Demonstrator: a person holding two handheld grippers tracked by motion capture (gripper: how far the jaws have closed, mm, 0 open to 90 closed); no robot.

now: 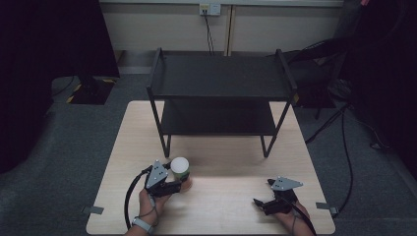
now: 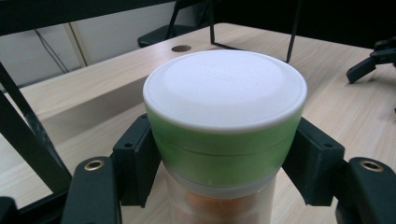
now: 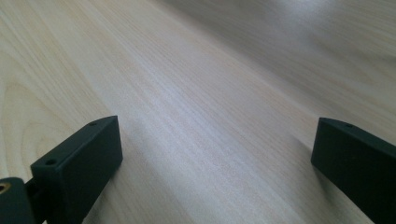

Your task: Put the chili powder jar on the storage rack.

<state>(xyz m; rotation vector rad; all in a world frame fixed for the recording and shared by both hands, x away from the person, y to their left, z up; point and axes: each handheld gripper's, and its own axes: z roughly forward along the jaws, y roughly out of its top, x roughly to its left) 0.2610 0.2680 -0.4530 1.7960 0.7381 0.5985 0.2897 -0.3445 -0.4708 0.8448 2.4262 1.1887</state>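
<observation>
A clear jar (image 1: 181,173) with a white lid, a green band and orange contents stands on the wooden table (image 1: 216,162) near its front left. My left gripper (image 1: 183,186) is shut on the jar, its jaws pressed against the jar's sides just under the green band (image 2: 224,151). At the front right my right gripper (image 1: 257,202) rests low over the bare table, open, with nothing between its fingers (image 3: 79,165).
A black two-tier metal shelf (image 1: 219,78) stands at the back of the table, both tiers bare. Cables (image 1: 344,147) run over the grey floor to the right. A round hole (image 2: 181,48) is set in the tabletop near the shelf's leg.
</observation>
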